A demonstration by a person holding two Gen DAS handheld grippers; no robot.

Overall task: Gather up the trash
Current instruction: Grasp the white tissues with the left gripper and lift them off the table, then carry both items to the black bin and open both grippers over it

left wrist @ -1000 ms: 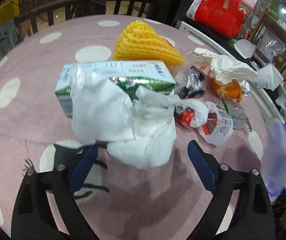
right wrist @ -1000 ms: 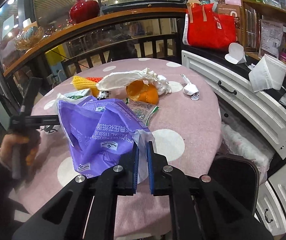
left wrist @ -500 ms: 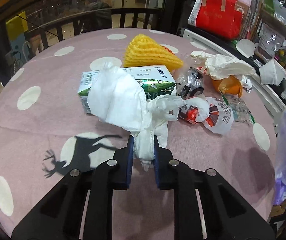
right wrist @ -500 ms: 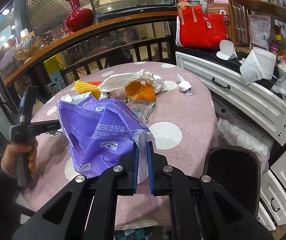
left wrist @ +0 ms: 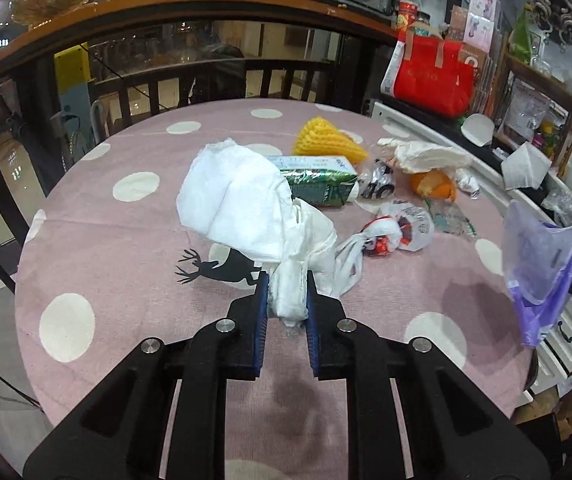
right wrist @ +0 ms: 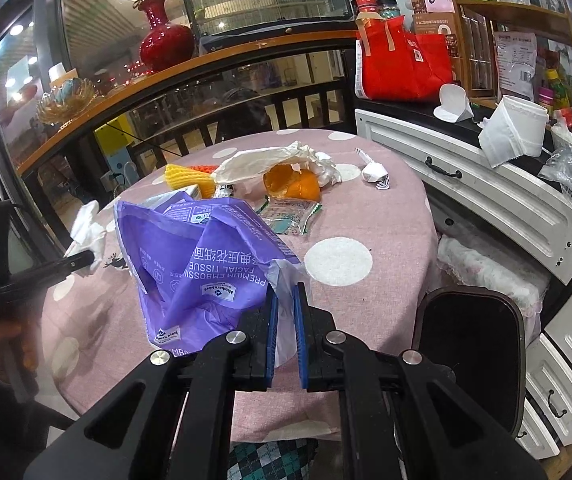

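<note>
My left gripper (left wrist: 286,300) is shut on a wad of crumpled white tissue (left wrist: 245,208), which hangs lifted above the pink polka-dot table (left wrist: 125,248). In the right wrist view that same tissue (right wrist: 87,228) shows at the left gripper's tip (right wrist: 81,258). My right gripper (right wrist: 283,312) is shut on the edge of a purple plastic tissue bag (right wrist: 205,264), held open over the table's near side; the bag (left wrist: 542,260) hangs at the right in the left wrist view.
Left on the table: a green-and-white carton (left wrist: 318,184), yellow foam net (left wrist: 326,140), knotted white bag (left wrist: 390,232), orange peel under a white wrapper (right wrist: 294,180), clear wrapper (right wrist: 290,212), small paper wad (right wrist: 374,174). White drawers (right wrist: 466,188) and a dark chair (right wrist: 470,332) stand right.
My left gripper closed on the white tissue, lifted it off the carton and drew it back toward the near side. The right gripper kept holding the purple bag, nearly still.
</note>
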